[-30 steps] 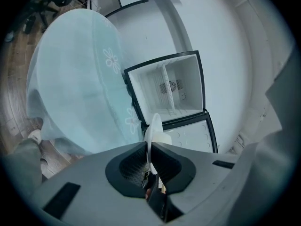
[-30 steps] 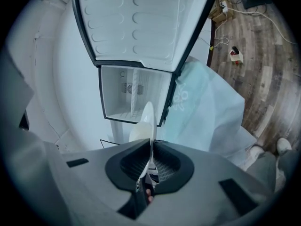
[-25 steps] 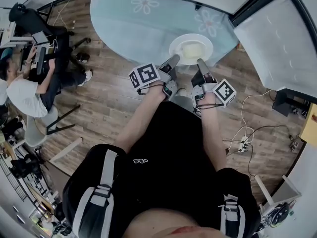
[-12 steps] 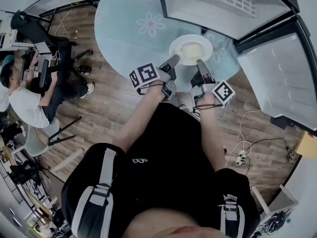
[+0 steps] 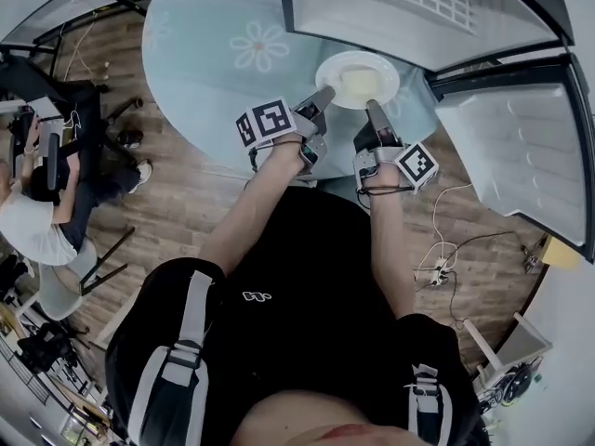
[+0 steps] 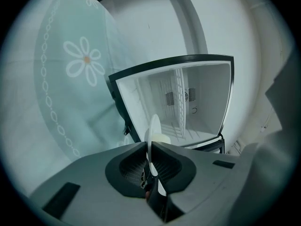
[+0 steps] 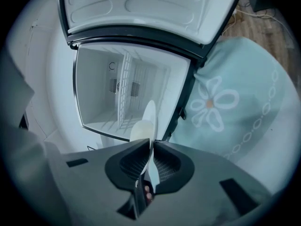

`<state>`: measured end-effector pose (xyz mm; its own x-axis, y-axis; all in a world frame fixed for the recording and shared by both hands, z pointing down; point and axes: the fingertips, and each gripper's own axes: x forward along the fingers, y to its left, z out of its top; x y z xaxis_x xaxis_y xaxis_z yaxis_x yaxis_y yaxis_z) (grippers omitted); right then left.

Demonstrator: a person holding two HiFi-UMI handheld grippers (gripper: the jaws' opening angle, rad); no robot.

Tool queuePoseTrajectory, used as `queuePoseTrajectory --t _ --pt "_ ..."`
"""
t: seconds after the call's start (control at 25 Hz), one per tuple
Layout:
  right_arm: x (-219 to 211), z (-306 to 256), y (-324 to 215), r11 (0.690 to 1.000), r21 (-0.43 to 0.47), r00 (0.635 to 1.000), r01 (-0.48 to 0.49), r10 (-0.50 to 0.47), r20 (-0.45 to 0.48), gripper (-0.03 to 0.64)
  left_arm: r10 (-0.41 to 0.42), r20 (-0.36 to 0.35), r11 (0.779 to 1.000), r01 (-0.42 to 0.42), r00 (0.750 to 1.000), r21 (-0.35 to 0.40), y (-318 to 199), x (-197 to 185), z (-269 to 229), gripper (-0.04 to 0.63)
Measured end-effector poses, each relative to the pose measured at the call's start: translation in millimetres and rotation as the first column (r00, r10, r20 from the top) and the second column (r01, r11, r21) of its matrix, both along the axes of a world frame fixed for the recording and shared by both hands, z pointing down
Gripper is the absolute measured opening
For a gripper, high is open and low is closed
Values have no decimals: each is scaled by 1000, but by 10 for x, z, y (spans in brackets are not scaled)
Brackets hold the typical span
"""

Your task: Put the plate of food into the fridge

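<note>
A white plate (image 5: 357,79) with a pale yellow block of food (image 5: 359,84) hangs in the air between both grippers, in front of the open fridge (image 5: 409,12). My left gripper (image 5: 325,95) is shut on the plate's left rim, and my right gripper (image 5: 372,110) is shut on its near right rim. In the left gripper view the plate (image 6: 154,131) shows edge-on between the jaws of the left gripper (image 6: 150,149), with the empty white fridge (image 6: 181,102) beyond it. In the right gripper view the plate (image 7: 149,119) is likewise clamped in the right gripper (image 7: 151,149), before the fridge (image 7: 124,91).
The fridge door (image 5: 521,142) stands open at the right. A round table with a pale blue flowered cloth (image 5: 232,54) lies under and left of the plate. A seated person (image 5: 37,203) and chairs are at the far left. Cables and a power strip (image 5: 435,269) lie on the wood floor.
Both grippers have carried the plate further over the table and closer to the open fridge, which now fills more of the top right. The grips look unchanged.
</note>
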<state>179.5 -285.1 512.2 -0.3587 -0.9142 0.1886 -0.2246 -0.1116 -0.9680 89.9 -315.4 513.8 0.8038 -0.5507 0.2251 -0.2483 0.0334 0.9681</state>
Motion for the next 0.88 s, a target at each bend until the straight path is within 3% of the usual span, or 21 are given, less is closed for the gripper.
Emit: queuePoseTrajectory --t 0.88 --pt "271 349 -1429 998 -61 999 -24 26 29 32 -109 39 994 110 993 -24 -1502 288 331 35"
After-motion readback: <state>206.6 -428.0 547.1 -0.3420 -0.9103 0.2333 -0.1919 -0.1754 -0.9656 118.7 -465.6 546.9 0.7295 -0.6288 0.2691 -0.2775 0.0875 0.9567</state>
